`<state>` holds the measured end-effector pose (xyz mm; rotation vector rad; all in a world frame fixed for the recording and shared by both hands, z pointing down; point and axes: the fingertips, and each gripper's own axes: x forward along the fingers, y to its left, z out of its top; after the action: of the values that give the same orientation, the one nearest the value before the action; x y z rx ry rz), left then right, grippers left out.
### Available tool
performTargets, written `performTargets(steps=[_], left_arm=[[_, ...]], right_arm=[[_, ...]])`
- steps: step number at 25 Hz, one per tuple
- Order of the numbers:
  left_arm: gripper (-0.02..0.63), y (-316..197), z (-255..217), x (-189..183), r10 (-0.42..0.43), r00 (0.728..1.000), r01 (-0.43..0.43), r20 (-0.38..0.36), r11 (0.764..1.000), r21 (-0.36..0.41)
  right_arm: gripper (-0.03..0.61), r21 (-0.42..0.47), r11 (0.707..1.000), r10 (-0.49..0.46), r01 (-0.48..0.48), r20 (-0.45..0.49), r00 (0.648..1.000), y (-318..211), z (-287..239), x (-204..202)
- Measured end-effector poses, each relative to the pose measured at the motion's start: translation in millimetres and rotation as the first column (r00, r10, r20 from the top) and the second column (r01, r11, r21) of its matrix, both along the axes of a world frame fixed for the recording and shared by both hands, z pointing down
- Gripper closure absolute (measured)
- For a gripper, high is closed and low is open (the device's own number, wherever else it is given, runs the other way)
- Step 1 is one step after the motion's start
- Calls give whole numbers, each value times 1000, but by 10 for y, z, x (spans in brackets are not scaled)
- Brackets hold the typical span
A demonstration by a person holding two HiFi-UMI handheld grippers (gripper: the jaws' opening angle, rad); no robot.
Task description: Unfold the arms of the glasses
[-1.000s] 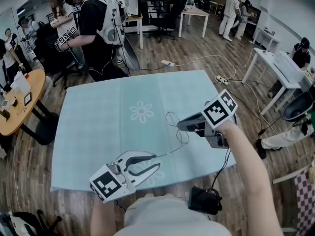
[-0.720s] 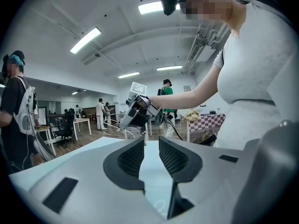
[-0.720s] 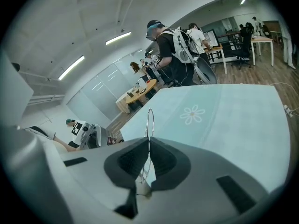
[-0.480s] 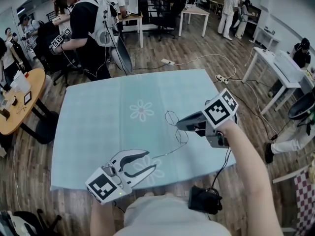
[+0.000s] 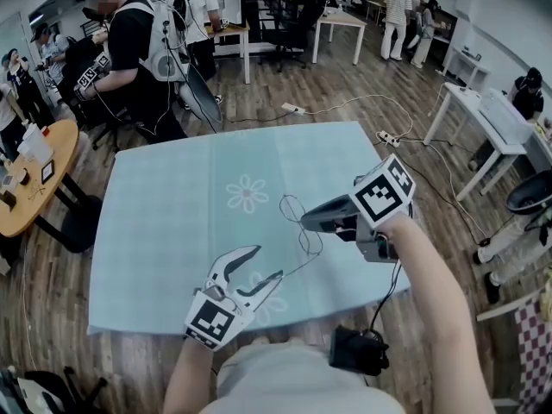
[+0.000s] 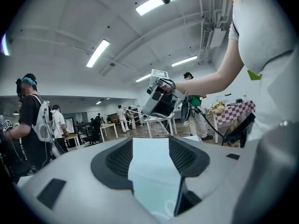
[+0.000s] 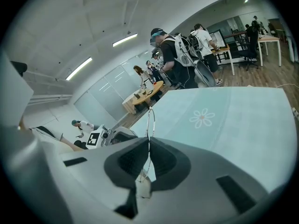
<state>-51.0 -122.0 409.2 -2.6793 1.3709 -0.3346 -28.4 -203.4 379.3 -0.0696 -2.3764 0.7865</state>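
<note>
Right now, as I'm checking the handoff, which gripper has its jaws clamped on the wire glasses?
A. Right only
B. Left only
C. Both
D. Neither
A: the jaws of the right gripper pinch the thin frame of the glasses, while those of the left gripper are opening with nothing between them.

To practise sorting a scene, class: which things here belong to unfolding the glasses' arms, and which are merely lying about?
In the job:
glasses, clamped in the right gripper
left gripper, jaws opening, nothing between them

Lying about:
power strip on the floor
round wooden table
white desk
</note>
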Motion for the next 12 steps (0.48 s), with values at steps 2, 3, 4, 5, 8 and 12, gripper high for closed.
performTargets(steps=[2,3,4,5,8,12], left_arm=[[376,-46,16,73,3,1000,-3,-17,1000,-2],[369,-66,23,95,2,1000,-2,-25,1000,-6],[358,-87,26,108,-2,999,2,-33,1000,-10],[343,-109,24,113,-9,999,9,-40,1000,-12],[314,-183,-1,110,-41,998,41,-47,999,3],[314,-260,-11,212,-51,999,52,-14,998,34]], right_arm=[[565,-4,1000,5,-5,4,1000,12,-10,-4],[565,-7,1000,9,-9,7,1000,18,-17,-9],[565,-10,1000,11,-11,9,1000,22,-25,-14],[565,-12,1000,13,-13,12,1000,29,-34,-20],[565,-26,1000,17,-17,23,1000,59,-65,-45],[565,-37,999,25,-24,38,999,54,-86,-61]])
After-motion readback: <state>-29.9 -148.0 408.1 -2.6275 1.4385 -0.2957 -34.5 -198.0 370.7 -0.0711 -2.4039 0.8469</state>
